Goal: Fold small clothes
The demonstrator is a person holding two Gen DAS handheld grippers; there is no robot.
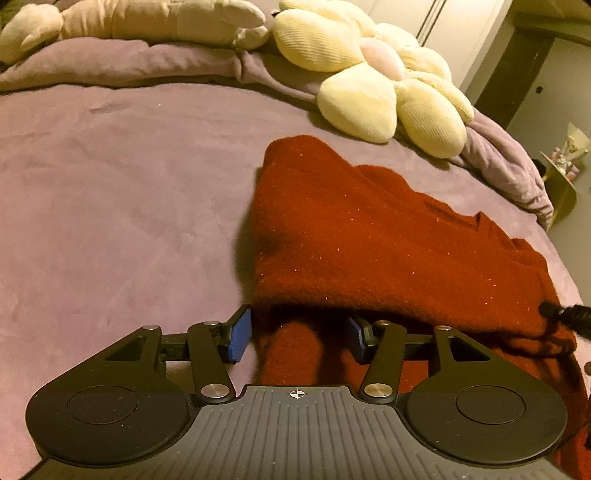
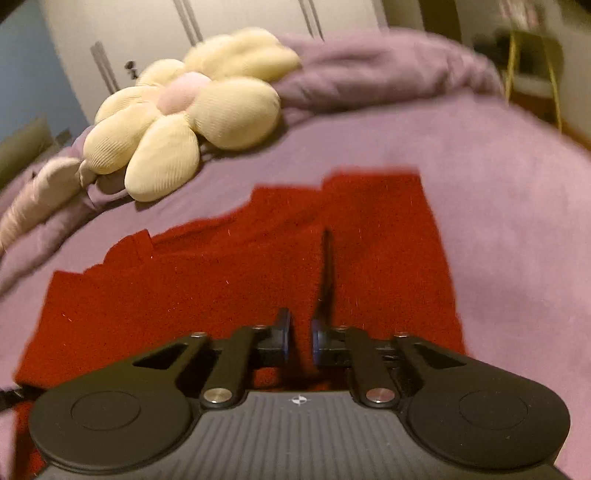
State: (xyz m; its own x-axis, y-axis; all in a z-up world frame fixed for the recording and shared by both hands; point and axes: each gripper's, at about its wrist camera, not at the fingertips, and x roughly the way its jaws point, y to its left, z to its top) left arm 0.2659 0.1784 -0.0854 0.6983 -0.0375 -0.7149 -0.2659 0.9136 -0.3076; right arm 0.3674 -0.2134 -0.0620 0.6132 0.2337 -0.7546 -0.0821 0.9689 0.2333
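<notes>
A dark red knitted garment [image 1: 369,236] lies on the purple bed cover [image 1: 110,203], one end rising like a tent toward my left gripper [image 1: 298,332]. A thick bunch of its hem fills the space between the blue pads [image 1: 240,338], and fabric drapes over the fingertips. The left gripper is shut on that bunch. In the right wrist view the red garment [image 2: 221,280] spreads flat, with stepped edges at the far side. My right gripper [image 2: 300,334] is nearly closed, pinching a thin ridge of the red fabric that runs away from the pads [image 2: 284,332].
A cream flower-shaped cushion [image 1: 380,85] lies behind the garment, and a beige plush toy [image 1: 129,22] rests along the bunched purple blanket at the back. The bed's edge falls off on the right, beside a small yellow-green stand [image 1: 561,184]. White wardrobe doors [image 2: 221,22] stand behind.
</notes>
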